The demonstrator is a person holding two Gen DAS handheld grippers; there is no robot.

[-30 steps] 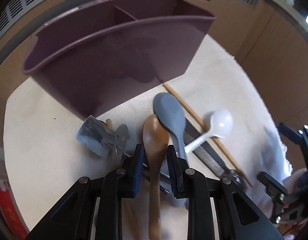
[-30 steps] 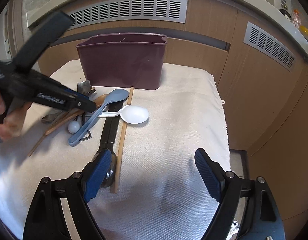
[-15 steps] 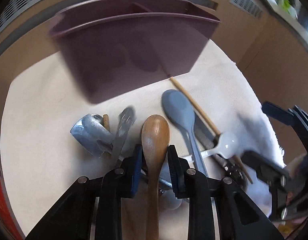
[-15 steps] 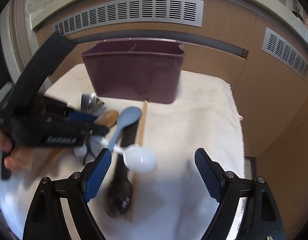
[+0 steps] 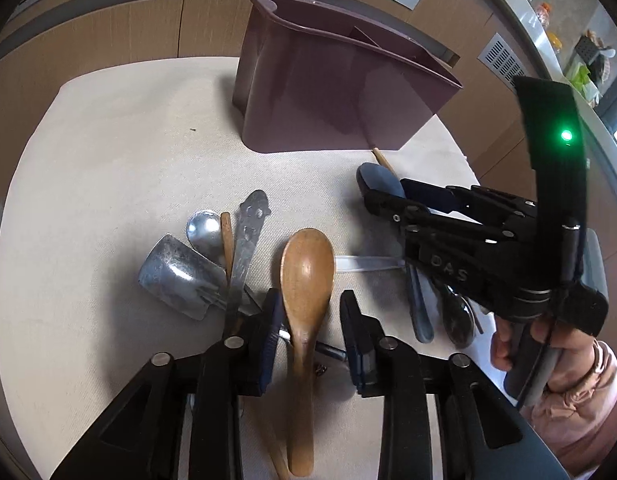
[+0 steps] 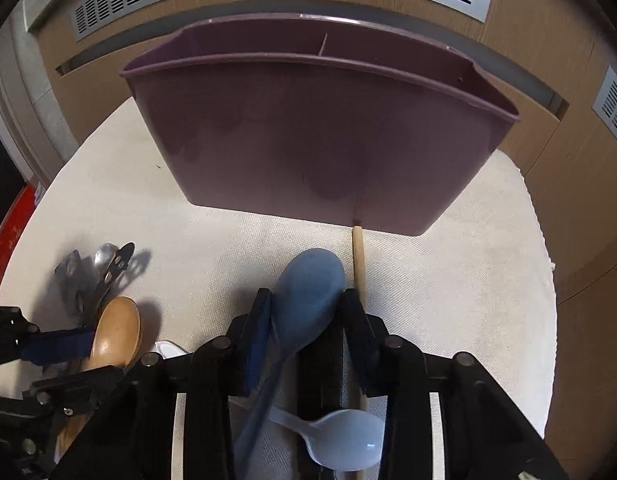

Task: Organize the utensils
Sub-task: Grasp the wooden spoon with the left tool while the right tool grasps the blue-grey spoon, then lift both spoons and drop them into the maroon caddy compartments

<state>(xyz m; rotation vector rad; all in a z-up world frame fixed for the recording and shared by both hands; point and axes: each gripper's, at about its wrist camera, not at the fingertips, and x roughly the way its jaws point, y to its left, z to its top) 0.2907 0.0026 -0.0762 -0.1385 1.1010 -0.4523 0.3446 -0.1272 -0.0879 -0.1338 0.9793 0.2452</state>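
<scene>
Utensils lie at six o'clock of the purple caddy [image 6: 320, 140]. Left gripper [image 5: 308, 332] is opening, pads clear of the light, rigid wooden spoon [image 5: 306, 276]. Right gripper [image 6: 306, 316] is closing around the smooth, slippery blue spoon [image 6: 308, 292]; grasp its neck.

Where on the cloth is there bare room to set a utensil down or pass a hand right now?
Bare cloth lies left of the purple caddy, and more to its right, beyond the chopstick. It is crowded in front of the caddy: metal scoop, wooden spoon and blue spoon lie there, with both tongs over them.
</scene>
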